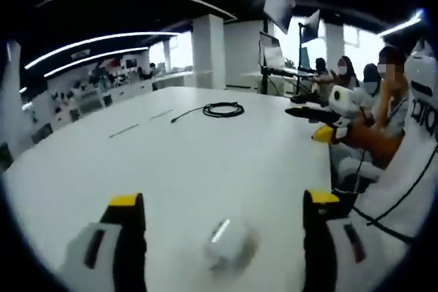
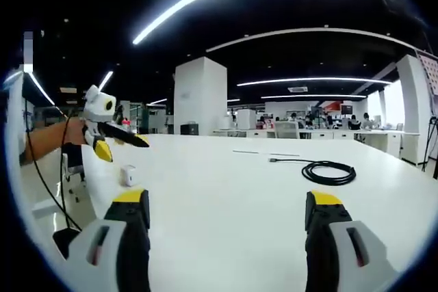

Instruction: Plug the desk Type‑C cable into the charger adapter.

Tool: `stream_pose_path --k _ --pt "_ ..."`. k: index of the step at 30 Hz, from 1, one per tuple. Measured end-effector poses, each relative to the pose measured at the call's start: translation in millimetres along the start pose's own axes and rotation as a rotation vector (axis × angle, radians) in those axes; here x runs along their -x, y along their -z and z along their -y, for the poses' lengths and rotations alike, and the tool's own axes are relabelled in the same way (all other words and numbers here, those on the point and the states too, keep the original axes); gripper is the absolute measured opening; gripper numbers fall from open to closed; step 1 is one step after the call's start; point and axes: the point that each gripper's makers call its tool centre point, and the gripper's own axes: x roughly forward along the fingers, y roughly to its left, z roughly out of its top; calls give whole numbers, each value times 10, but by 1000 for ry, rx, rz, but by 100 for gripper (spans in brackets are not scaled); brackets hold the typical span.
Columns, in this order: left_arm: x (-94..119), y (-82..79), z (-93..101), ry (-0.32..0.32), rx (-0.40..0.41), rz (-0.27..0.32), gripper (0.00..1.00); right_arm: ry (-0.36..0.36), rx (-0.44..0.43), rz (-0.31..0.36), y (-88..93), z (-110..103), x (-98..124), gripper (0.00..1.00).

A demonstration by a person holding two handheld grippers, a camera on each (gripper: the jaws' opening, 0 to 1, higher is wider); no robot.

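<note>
- Left gripper is spread wide, blurry adapter sitting between the jaws
- Right gripper is spread too, holding nothing
- Coiled cable lies on the table

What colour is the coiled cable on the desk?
Black. The thin coiled cable lies on the white desk, clearest in the right gripper view.

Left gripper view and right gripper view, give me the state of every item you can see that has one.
Cable: coiled on the table, plug end free, not plugged in.
Charger adapter: on the table, blurred, between the left gripper's open jaws, not gripped.
Left gripper: open, holding nothing.
Right gripper: open, holding nothing.
</note>
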Motion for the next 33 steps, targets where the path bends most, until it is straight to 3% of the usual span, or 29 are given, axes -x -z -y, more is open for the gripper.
stream_pose_path --k 4,9,15,21,24,33 --pt "60 -66 -30 -114 19 120 100 0 1 0 -7 2 1 96" --pt "119 -14 -32 -172 128 187 100 -4 8 6 -39 -15 -5 96" --pt "293 -101 -55 -259 199 348 100 1 8 5 -39 -18 -5 96" --pt "392 -84 52 -331 133 386 100 5 11 13 -67 -22 -16 97" --pt "402 -45 78 -362 88 373 100 7 12 9 -57 -25 -20 97" --pt "433 -46 113 -380 99 388 100 19 15 22 -82 -6 -8 98"
